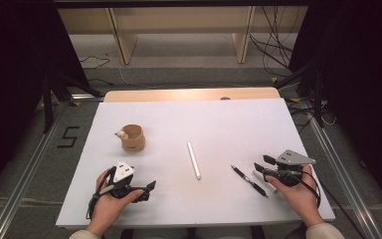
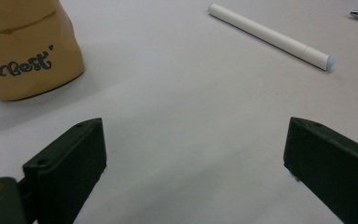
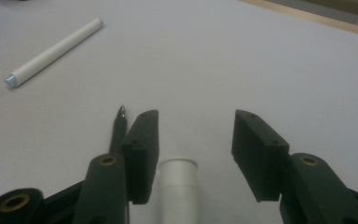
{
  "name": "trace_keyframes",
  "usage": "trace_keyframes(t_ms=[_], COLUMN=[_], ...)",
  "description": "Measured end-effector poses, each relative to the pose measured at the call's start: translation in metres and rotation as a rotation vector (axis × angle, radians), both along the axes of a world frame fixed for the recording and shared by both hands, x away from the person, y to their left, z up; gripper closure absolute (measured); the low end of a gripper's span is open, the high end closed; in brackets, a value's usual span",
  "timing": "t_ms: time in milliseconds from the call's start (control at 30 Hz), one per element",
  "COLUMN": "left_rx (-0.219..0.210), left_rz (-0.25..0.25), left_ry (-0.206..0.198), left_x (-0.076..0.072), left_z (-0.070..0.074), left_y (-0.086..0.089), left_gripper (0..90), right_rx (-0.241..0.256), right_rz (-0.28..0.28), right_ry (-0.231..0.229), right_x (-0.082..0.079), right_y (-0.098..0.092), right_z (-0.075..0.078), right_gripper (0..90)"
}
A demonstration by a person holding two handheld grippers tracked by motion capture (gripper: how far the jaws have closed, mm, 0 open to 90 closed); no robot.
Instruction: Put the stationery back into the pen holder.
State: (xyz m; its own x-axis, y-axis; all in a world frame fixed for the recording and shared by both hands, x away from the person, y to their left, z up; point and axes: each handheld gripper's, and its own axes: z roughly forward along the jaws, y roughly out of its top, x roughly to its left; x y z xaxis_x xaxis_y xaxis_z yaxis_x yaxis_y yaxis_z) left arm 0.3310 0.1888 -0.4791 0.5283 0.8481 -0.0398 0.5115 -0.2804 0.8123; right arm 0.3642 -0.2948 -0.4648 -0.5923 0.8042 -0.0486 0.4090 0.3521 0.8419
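Two white pens and one black pen lie right of one brown cup. The right gripper stands half-open over one white pen; the left gripper is wide open and empty.

Table top, centre of the high view: showing as matt, smooth white sheet; wood edge strip along the far side. Cup, upper left of the left gripper view: looking like smooth tan ceramic, soft sheen. White pen: matt plastic. Black pen: glossy. Right gripper: jaws looking like matt black plastic.
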Motion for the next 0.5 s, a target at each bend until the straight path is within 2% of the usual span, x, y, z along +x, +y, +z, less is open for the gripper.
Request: trace_keyframes(t_ms=[133, 167, 333, 400, 500], left_rx=[0.001, 0.002, -0.005, -0.004, -0.002], left_rz=[-0.002, -0.002, 0.001, -0.001, -0.002], left_ry=[-0.002, -0.002, 0.000, -0.001, 0.001], left_x=[0.000, 0.000, 0.001, 0.001, 0.001], left_z=[0.000, 0.000, 0.000, -0.001, -0.001], left_y=[-0.001, -0.001, -0.002, -0.001, -0.001], left_gripper=[5.3, 5.3, 5.3, 5.3, 5.3], right_rx=[-0.043, -0.043, -0.110, -0.130, -0.181], right_rz=[0.056, 0.056, 0.139, 0.149, 0.153], right_ry=[0.040, 0.040, 0.124, 0.152, 0.224], right_x=[-0.001, -0.001, 0.001, 0.001, 0.002], right_y=[0.008, 0.008, 0.021, 0.025, 0.030], right_z=[0.004, 0.004, 0.007, 0.008, 0.011], right_gripper=[55.4, 55.4, 58.2, 59.3, 59.3])
